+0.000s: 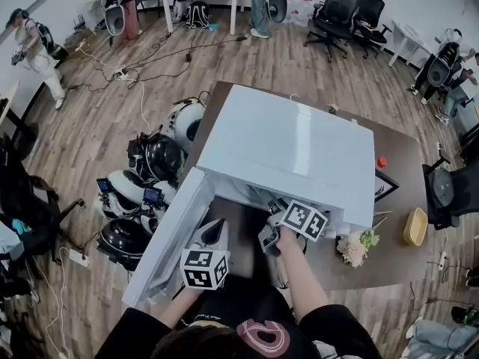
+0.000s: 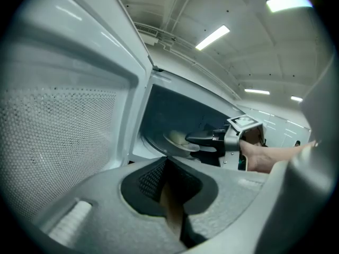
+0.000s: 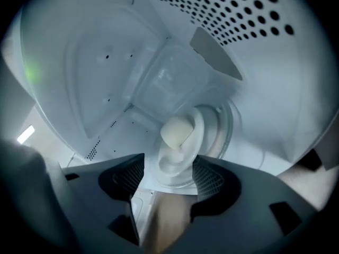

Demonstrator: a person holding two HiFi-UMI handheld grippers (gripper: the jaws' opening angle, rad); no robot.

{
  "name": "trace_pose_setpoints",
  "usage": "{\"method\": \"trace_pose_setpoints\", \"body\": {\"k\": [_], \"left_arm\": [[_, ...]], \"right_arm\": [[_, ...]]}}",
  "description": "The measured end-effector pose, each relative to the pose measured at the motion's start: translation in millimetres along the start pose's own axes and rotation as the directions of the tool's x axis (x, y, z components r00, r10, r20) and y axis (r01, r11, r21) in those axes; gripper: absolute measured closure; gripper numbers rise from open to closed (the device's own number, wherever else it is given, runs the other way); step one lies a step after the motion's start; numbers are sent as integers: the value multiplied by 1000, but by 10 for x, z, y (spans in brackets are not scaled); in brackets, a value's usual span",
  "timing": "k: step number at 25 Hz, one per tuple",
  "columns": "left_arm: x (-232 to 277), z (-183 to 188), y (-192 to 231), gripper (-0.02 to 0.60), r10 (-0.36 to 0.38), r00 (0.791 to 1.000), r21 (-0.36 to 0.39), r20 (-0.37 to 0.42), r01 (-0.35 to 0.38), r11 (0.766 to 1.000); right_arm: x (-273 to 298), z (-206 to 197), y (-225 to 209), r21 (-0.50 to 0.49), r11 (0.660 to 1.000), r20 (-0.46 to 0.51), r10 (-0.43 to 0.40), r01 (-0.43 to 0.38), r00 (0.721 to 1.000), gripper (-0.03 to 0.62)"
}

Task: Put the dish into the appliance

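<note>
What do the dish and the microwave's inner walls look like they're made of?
The dish looks like glazed white ceramic, possibly plastic: glossy, with soft highlights along its rim. The inner walls look like painted sheet metal in smooth satin white, going by the pressed panels and punched vent holes.

Head view looks down; gripper views closely face the appliance (image 1: 284, 148).

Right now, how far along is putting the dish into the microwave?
Done: door open, dish looks set on the turntable inside the microwave. In hand: the right claw stands open around the dish. Still to do: draw the claw out and close the door.
</note>
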State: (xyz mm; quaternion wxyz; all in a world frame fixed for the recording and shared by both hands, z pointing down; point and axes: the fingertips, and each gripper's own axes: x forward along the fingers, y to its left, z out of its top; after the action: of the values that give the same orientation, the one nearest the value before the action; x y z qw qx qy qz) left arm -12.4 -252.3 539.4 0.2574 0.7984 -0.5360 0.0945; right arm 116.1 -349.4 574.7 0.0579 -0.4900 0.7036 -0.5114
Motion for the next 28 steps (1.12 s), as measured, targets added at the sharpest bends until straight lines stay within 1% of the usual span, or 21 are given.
{"method": "trace_pose_setpoints", "body": {"k": [2, 4, 7, 12, 14, 18, 20, 21, 25, 28], "left_arm": [[13, 4, -6, 574, -1, 1000, 2, 0, 1, 1000], [22, 3, -16, 574, -3, 1000, 5, -2, 3, 1000], [16, -18, -28, 574, -3, 1000, 5, -7, 3, 1000], [24, -9, -30, 574, -2, 1000, 9, -2, 2, 1000], [10, -12, -17, 574, 3, 1000, 3, -1, -3, 1000], [-11, 0, 12, 574, 8, 1000, 1, 1, -8, 1000], [-17, -4, 12, 574, 6, 1000, 4, 0, -6, 1000], [-19, -9, 10, 574, 4, 1000, 5, -1, -4, 1000], [-21, -13, 5, 574, 0, 1000, 11, -2, 0, 1000], [-31, -10, 4, 574, -1, 1000, 11, 0, 1, 1000]], "right_arm": [[10, -29, 4, -105, 994, -21, -25, 23, 999, 308], [12, -57, 5, -216, 975, -32, -62, 54, 998, 294], [12, -122, -15, -348, 933, -43, -117, 95, 992, 284], [37, -206, -60, -507, 850, -57, -195, 140, 979, 279], [34, -236, -65, -553, 818, -52, -224, 159, 973, 279], [23, -291, -72, -645, 741, -41, -277, 186, 960, 279], [20, -311, -80, -669, 717, -34, -295, 197, 955, 279], [20, -316, -83, -672, 713, -32, -299, 201, 954, 279], [12, -322, -88, -665, 716, -28, -308, 212, 951, 279], [-5, -351, -96, -675, 703, -22, -321, 223, 947, 279]]}}
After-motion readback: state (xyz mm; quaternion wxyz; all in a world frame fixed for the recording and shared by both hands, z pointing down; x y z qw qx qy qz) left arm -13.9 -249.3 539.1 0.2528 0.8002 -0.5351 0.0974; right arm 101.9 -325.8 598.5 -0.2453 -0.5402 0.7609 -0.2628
